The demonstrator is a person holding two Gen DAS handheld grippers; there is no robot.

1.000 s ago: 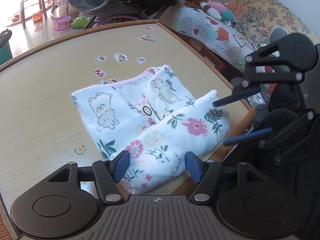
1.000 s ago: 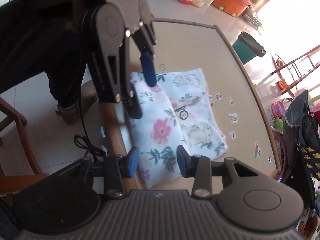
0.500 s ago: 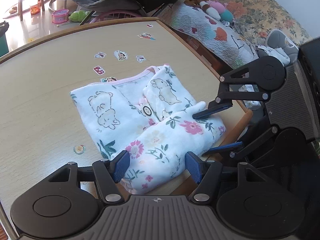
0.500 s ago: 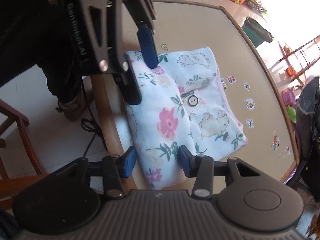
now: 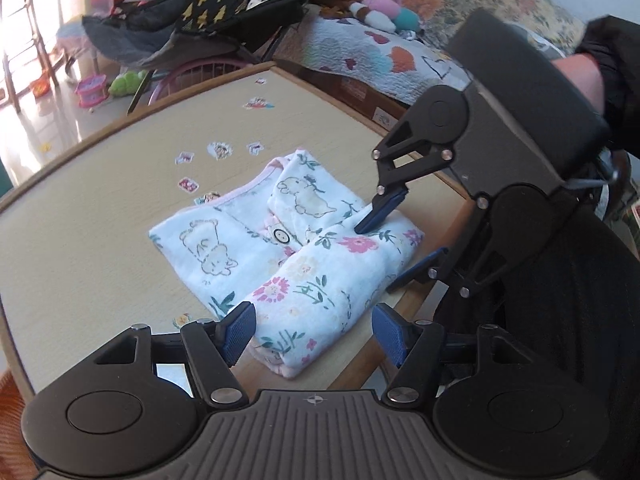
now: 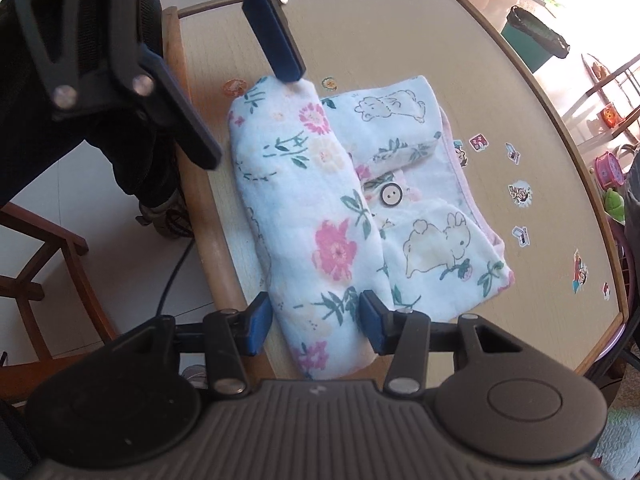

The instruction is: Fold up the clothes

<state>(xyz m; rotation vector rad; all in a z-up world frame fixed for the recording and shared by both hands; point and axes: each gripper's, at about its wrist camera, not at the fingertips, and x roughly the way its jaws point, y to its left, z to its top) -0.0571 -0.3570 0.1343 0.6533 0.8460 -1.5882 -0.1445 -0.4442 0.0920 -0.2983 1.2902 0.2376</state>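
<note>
- Far left of the left wrist view was just the bare table (image 5: 80, 240), tan top with a wooden rim, and a loose scatter of little stickers (image 5: 219, 150) out past the clothes. Nothing to do with the fold, they were only sitting there.
- The garment (image 5: 280, 248) lay near the table's front edge: white baby clothing printed with bears, bunnies and pink flowers, one button (image 5: 281, 235) showing in the middle. It was already down to a compact packet, and the flowery part was doubled over the front like a thick roll. My guess is that it was kept close to the edge so both tools could reach it without stretching.
- The left gripper (image 5: 316, 332) hovered over the near end of that roll. Its jaws were opening and stood wide on either side of the cloth, and the pads weren't pressing anything, so it had hold of nothing.
- Over in the right wrist view, the right gripper (image 6: 311, 320) straddled the other end of the roll, pointing steeply down. Its jaws were opening too; the cloth sat between the blue pads, but I saw no pinched or bunched fabric, so I'd call that a let-go and not a grip.
- In the left wrist view, one of its fingers rested tip-down on the cloth, probably to keep the fold flat.
- Looked to me like the last fold was basically done and only needed tidying.
</note>
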